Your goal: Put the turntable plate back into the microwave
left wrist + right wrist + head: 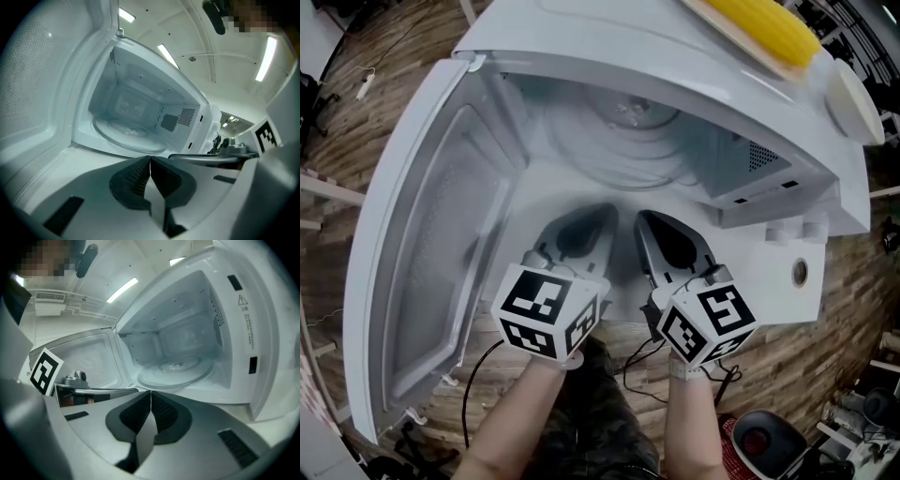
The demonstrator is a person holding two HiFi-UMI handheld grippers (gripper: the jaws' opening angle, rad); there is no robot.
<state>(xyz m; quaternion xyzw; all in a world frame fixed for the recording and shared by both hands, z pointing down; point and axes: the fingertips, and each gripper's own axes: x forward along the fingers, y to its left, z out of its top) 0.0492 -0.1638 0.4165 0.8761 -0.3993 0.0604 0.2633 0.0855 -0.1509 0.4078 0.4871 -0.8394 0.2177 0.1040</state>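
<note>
The clear glass turntable plate [630, 141] lies flat on the floor inside the white microwave [581, 56]; it also shows in the left gripper view as the plate [126, 136] and in the right gripper view as the plate [176, 371]. My left gripper [581, 217] and right gripper [649, 223] hover side by side just outside the cavity mouth, both shut with nothing between the jaws. The left gripper [150, 161] and right gripper [150, 397] both point into the cavity, apart from the plate.
The microwave door [431, 253] hangs wide open at the left. A yellow corn cob [769, 28] on a board lies on top of the microwave, beside a pale round dish [853, 98]. The control panel with a knob [800, 272] is at the right.
</note>
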